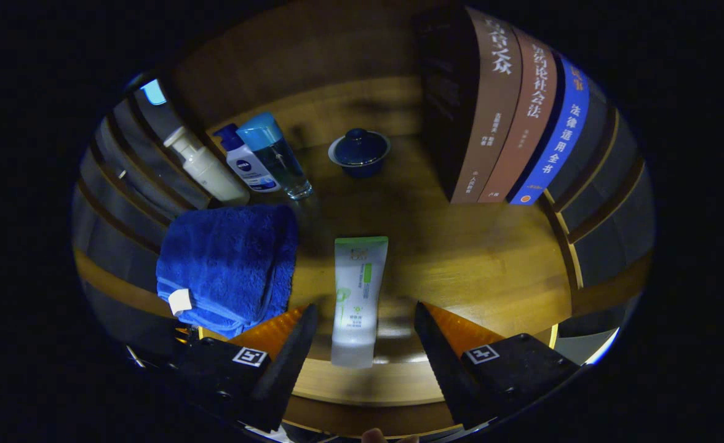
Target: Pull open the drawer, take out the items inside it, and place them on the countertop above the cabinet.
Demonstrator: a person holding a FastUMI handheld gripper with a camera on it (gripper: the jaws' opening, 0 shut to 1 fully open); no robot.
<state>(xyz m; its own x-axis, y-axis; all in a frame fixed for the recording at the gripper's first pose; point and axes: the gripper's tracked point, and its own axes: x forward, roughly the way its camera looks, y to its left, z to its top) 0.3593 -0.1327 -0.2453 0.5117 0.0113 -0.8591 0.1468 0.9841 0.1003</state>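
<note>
While the claw [362, 344] hangs spread around the tube [358, 295], untouching, the wooden counter [491, 264] carries a towel [229, 264] beside it, books [509, 117] beyond.

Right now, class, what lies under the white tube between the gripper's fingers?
The white tube lies flat on the wooden countertop, between the open gripper. Whatever it covers stays hidden.

countertop [491, 271] glossy wood – towel [226, 264] fluffy cloth

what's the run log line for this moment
gripper: open | tube: lying on countertop between fingers, not gripped | towel: beside tube
</note>
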